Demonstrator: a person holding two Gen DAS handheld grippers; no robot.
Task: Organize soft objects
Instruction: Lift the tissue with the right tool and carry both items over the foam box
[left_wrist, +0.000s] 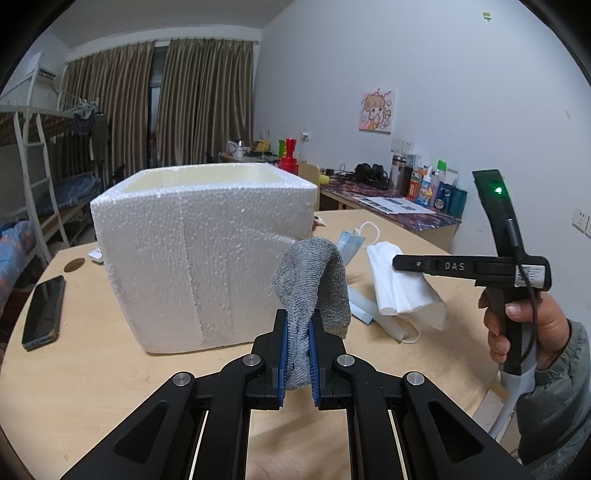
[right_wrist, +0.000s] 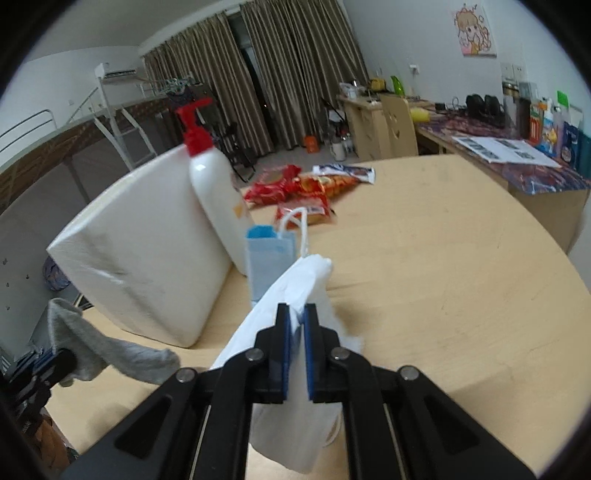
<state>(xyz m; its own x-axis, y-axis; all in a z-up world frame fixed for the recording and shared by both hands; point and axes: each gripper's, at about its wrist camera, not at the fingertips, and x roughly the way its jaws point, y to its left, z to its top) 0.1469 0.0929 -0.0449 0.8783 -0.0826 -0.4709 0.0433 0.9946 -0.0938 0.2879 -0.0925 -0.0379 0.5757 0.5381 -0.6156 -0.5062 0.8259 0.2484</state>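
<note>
My left gripper (left_wrist: 297, 325) is shut on a grey sock (left_wrist: 314, 280), held above the round wooden table (left_wrist: 92, 376) just right of the open white foam box (left_wrist: 199, 254). My right gripper (right_wrist: 296, 314) is shut on a white face mask (right_wrist: 291, 295), lifted off the table. In the left wrist view the right gripper (left_wrist: 402, 263) shows at the right with the white mask (left_wrist: 395, 284) hanging from it. The sock (right_wrist: 110, 350) also shows low left in the right wrist view. A blue face mask (right_wrist: 267, 254) lies by the foam box (right_wrist: 147, 251).
A phone (left_wrist: 42, 314) lies on the table's left. A white pump bottle with a red top (right_wrist: 214, 184) stands beside the box. Red snack packets (right_wrist: 295, 188) lie at the far side. A cluttered desk (left_wrist: 399, 206) runs along the right wall.
</note>
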